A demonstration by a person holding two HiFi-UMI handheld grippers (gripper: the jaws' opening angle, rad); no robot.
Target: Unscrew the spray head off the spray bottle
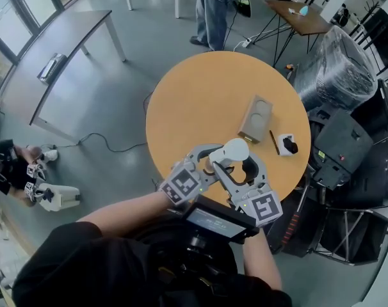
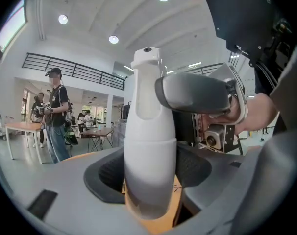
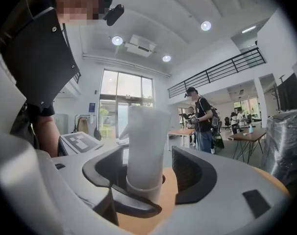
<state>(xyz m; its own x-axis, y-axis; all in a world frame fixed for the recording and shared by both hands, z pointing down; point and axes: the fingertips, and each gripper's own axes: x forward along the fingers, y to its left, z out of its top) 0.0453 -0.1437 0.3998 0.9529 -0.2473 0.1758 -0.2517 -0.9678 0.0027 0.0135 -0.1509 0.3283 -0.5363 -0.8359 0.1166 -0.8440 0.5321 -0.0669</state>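
Near the front edge of the round surface [image 1: 200, 94], the white spray bottle [image 2: 148, 146] stood upright between both tools. The likeliest trouble was a turn that loosened nothing. The plastic looked smooth, so if the right tool [image 3: 148, 173] closed off-centre on the spray head [image 2: 147, 77], its pads might skid round it. If the lower grip was too light, the whole bottle might twist along with the head. With the edge so near, a slipped bottle could also go over it. The left tool [image 2: 148, 180] was clamped on the bottle's body, with both pads pressed against its sides. The right tool's jaws stood well apart around the top of the bottle, with a clear gap at one pad, so it gripped nothing.
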